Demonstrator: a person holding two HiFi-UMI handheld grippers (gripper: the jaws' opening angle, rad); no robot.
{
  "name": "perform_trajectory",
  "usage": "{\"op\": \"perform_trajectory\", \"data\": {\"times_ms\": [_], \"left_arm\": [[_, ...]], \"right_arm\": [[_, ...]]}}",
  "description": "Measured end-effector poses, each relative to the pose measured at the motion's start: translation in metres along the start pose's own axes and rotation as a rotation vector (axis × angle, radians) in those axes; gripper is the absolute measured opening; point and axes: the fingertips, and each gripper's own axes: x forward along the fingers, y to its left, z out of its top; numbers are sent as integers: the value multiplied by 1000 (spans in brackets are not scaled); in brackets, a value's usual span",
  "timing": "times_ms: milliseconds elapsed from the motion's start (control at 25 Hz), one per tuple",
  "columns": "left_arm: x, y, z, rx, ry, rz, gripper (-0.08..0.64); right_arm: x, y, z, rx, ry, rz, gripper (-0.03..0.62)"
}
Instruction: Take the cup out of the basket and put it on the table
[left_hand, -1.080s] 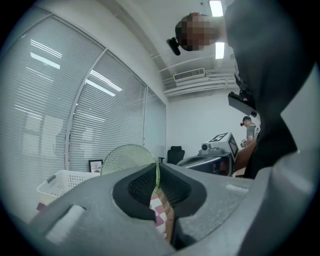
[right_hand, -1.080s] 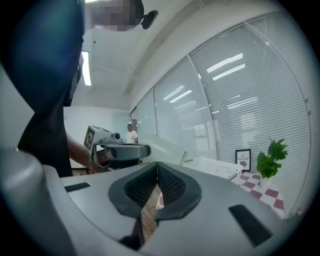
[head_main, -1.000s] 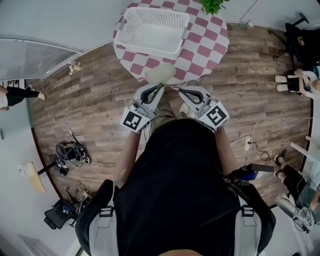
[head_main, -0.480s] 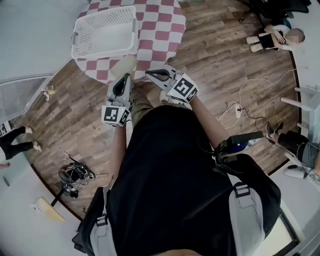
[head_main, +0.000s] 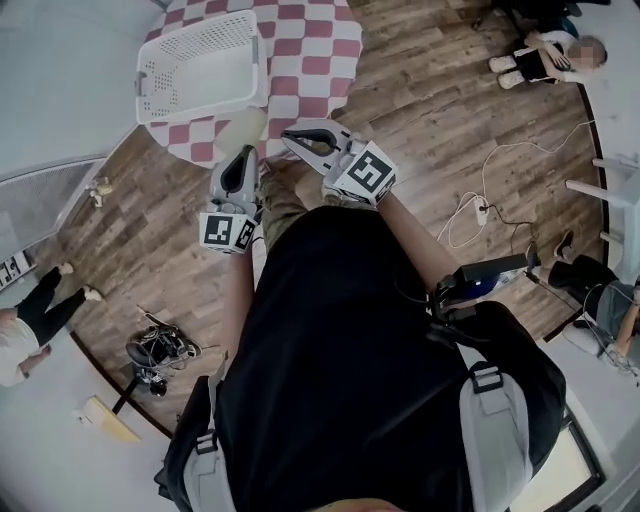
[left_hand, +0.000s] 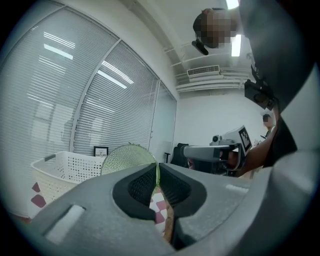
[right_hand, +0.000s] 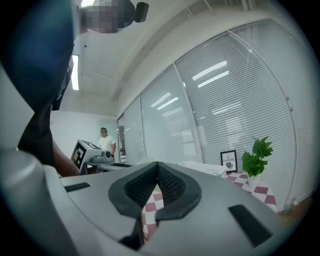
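Checkered table (head_main: 322, 62) bears the basket (head_main: 200, 62); left gripper (head_main: 244, 155) clamps the cup (head_main: 240, 128) outside it, right gripper (head_main: 290, 136) closed

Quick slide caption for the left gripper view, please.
Left gripper shut on the pale green cup by its rim, white basket at left.

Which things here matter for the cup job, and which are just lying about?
Job:
- cup, pinched by its rim in the shut left tongs
- white basket, empty
- checked table
- right tongs, shut on nothing

Lying about:
- potted plant
- framed picture
- cable tangle on the floor
- power strip on the floor
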Motion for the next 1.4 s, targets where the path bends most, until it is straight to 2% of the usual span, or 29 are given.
{"op": "perform_trajectory", "data": {"times_ms": [120, 320, 680, 960, 1400], "left_arm": [[4, -7, 2, 6, -2, -12, 21], [5, -7, 2, 11, 1, -20, 21], [-2, 10, -9, 3, 26, 2, 21], [-4, 14, -16, -17, 40, 10, 21], [-6, 14, -22, -33, 51, 9, 21]], "right_arm": [[-2, 1, 7, -31, -33, 4, 6], [2, 5, 2, -38, 36, 9, 6], [23, 9, 2, -59, 13, 37, 6], [21, 7, -15, -51, 50, 43, 6], [20, -1, -24, -29, 83, 6, 6]]}}
